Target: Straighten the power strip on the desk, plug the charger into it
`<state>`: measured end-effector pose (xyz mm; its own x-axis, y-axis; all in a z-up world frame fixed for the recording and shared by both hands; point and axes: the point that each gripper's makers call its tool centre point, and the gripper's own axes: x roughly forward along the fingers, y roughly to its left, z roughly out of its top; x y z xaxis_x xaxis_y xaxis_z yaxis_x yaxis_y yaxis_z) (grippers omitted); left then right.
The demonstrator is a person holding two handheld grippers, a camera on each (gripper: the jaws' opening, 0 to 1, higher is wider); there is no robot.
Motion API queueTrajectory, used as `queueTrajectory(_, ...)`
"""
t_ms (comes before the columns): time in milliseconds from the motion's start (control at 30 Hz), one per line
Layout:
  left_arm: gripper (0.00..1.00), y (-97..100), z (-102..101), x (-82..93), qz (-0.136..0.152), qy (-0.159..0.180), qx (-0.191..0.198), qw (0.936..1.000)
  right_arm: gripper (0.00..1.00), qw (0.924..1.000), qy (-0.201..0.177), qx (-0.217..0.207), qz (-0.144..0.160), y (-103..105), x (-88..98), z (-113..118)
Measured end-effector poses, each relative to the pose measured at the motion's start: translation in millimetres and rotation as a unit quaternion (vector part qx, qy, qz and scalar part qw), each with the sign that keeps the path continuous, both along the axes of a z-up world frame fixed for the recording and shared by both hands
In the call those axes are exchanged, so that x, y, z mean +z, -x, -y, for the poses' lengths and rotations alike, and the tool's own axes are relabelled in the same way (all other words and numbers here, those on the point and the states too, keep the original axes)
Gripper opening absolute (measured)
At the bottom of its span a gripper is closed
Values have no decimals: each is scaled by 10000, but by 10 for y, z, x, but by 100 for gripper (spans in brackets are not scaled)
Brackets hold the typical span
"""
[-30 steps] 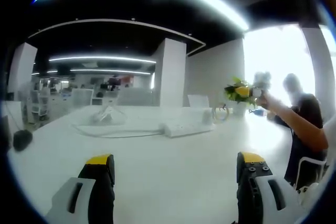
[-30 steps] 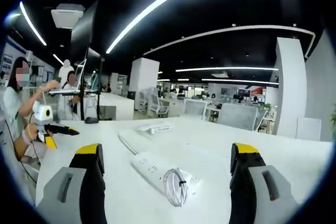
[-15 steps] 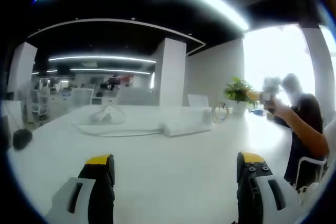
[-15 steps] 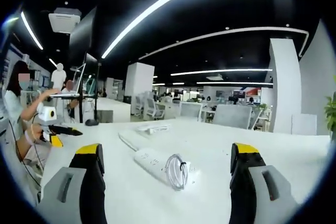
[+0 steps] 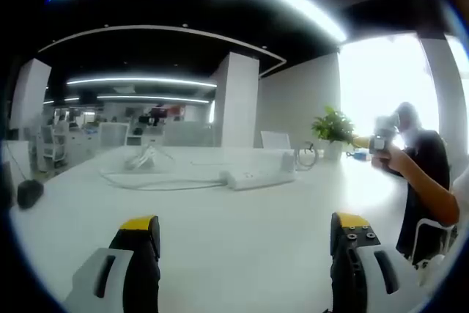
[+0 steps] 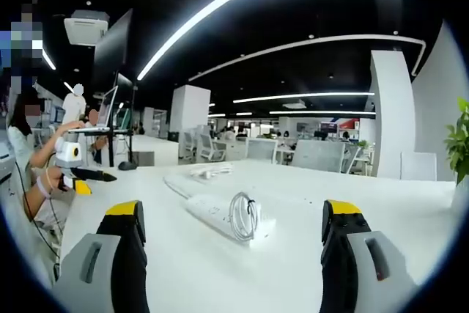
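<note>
- Right claw [image 6: 227, 229]: jaws wide apart, empty, aimed low over the white worktop [image 6: 293, 269], likely lining up on the strip.
- Left claw [image 5: 238, 243]: jaws apart, nothing between.
- Power strip [image 6: 216, 212] ahead, lying askew, coiled cable [image 6: 242, 215] resting on it.
- Charger not identifiable.
- Potted plant [image 5: 333, 126] at far edge.

A broad white worktop [image 6: 293, 254] carries a white power strip [image 6: 220, 214] lying flat, a coiled cable [image 6: 242, 216] resting on its end; farther back lies what may be a charger [image 6: 207, 172].
</note>
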<state>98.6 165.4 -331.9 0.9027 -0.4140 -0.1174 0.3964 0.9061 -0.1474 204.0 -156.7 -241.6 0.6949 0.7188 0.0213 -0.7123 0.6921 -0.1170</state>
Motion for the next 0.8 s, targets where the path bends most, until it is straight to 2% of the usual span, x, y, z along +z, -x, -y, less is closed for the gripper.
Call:
queueTrajectory(233,99,-1,5,5,14,-1,-3,10000,100,10000,-59,-31,58,138,-26,45)
queueTrajectory(800,99,15,25,-7,12,9,-39,10000,100,9999,-105,-101,-38,252,-192,59)
